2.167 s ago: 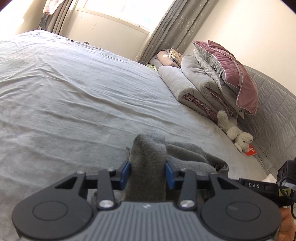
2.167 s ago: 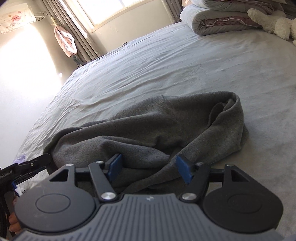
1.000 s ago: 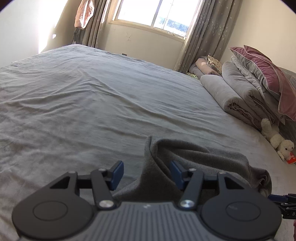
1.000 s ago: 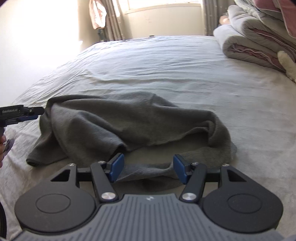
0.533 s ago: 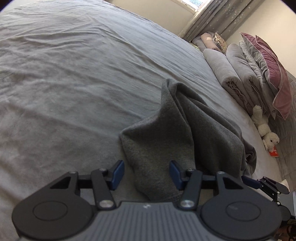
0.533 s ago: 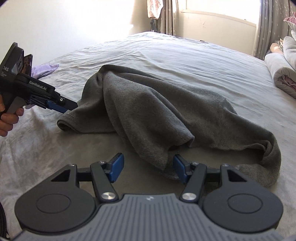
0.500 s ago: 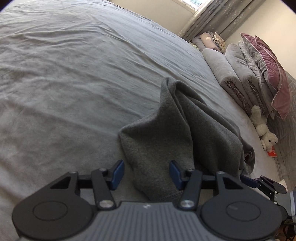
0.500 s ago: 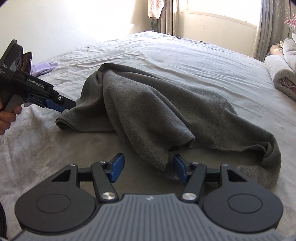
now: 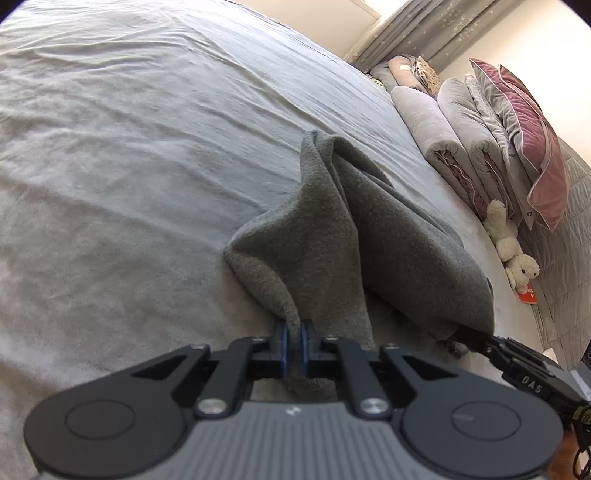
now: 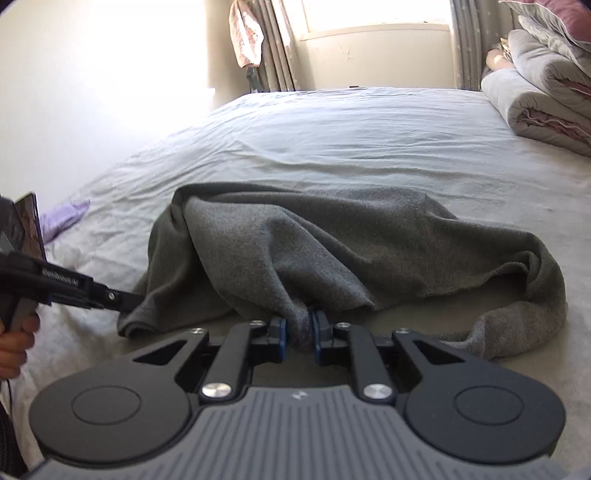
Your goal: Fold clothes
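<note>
A dark grey garment (image 10: 332,243) lies bunched in a long, loose heap on the bed (image 10: 369,129), near the bed's near edge. Its fabric is thick and fleecy, with deep folds, and one end trails off to the right in a rolled strip.

The left gripper (image 9: 294,345) has just closed its jaws on a thin edge of the garment. The blue pads (image 9: 282,347) press the cloth from both sides with almost no gap, and a small flap of fabric hangs out behind them. From this pinch the cloth rises in a taut ridge toward the far side of the heap.

The right gripper (image 10: 298,334) has also just closed, on a thicker bunch at the garment's front fold. Its pads (image 10: 280,338) squeeze the wad between them, so its jaws stand a little further apart than the left ones.

In the right wrist view the left gripper (image 10: 125,299) reaches in from the left edge, its tip at the garment's left corner, with part of a hand (image 10: 16,339) on its grip. In the left wrist view the right gripper's (image 9: 476,338) fingers reach the garment's lower right edge.

The bed is covered by a pale grey, wrinkled sheet. At its head lie rolled quilts (image 9: 436,136), a mauve pillow (image 9: 532,144) and a cream plush toy (image 9: 513,251). A lilac cloth (image 10: 62,218) lies at the bed's left edge. Curtains (image 10: 273,48) flank a bright window (image 10: 373,14).
</note>
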`<state>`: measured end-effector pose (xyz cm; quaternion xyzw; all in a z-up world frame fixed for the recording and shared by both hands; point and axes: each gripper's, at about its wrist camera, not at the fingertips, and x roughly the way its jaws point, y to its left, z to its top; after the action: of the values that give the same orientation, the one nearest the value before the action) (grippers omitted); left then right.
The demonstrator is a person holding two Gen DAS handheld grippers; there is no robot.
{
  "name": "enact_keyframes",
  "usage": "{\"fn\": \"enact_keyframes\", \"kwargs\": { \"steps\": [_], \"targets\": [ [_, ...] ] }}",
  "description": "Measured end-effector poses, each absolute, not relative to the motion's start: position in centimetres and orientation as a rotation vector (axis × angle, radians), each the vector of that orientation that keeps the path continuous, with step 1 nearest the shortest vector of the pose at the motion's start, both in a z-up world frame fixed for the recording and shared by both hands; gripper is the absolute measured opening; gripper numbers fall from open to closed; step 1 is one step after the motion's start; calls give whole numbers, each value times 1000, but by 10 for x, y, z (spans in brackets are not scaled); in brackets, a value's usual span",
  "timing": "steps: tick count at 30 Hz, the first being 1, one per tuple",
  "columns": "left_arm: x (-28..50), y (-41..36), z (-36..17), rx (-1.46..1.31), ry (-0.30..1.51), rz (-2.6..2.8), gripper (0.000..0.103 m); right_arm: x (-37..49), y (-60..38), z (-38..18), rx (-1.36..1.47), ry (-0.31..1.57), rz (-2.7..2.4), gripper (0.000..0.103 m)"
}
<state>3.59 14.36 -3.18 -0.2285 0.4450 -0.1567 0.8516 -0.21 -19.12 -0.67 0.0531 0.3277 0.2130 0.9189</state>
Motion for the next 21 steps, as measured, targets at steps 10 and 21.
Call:
{"fn": "enact_keyframes", "kwargs": {
  "steps": [10,21],
  "targets": [
    [-8,138,0,-419,892,-449,5,-40,-231,25,474,731,397,16],
    [-72,117,18,-304,917,-549,4,-82,-270,30,577,789,265,16]
  ]
}}
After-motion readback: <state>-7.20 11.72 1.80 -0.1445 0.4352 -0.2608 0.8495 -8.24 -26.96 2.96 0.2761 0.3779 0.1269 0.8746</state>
